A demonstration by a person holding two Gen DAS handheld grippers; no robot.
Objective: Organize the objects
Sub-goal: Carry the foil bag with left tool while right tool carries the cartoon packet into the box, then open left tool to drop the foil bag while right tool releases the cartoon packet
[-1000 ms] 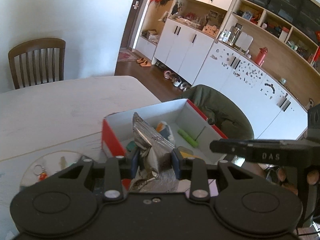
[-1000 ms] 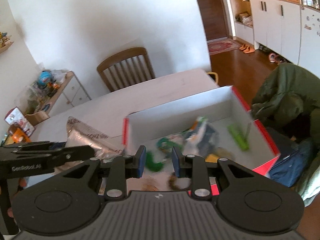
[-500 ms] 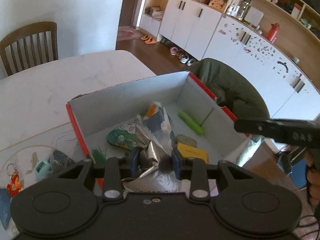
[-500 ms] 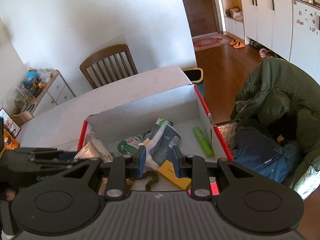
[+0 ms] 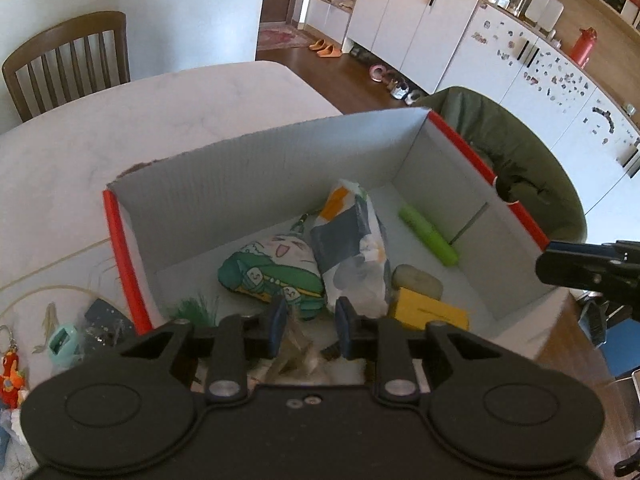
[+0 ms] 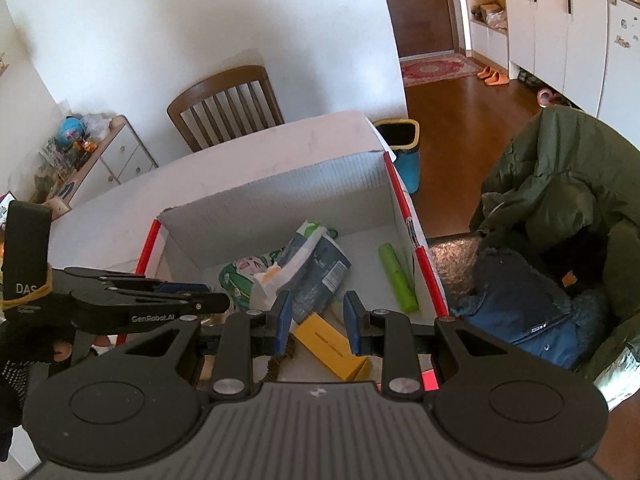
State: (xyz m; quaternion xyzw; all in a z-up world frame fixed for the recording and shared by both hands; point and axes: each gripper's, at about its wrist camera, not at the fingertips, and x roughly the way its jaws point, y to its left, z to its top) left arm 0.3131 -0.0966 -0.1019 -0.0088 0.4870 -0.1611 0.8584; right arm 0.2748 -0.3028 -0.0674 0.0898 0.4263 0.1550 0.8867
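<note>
A white cardboard box [image 5: 260, 168] with red edges stands on the table. It holds a green cartoon pouch [image 5: 272, 268], a white-and-blue snack bag [image 5: 352, 248], a green tube [image 5: 428, 236] and a yellow carton [image 5: 428, 312]. My left gripper [image 5: 310, 328] hangs over the box's near left corner. A crumpled silver packet [image 5: 296, 360] shows blurred low between its pads. My right gripper [image 6: 316, 322] stands open above the yellow carton [image 6: 328, 344] with nothing between its fingers. The box [image 6: 280, 200] fills the middle of the right wrist view, with the left gripper [image 6: 216, 302] side-on at the left.
Left of the box on the table lie a teal trinket [image 5: 62, 342], a dark flat item [image 5: 106, 316] and an orange keychain toy [image 5: 10, 376]. A wooden chair [image 5: 68, 60] stands behind the table. A green jacket [image 6: 560, 184] lies to the right of the box, and white cabinets [image 5: 400, 20] line the far wall.
Both grippers have come in over the box and lower. The silver packet, which stood tall between the left pads, now sits low and blurred between them.
</note>
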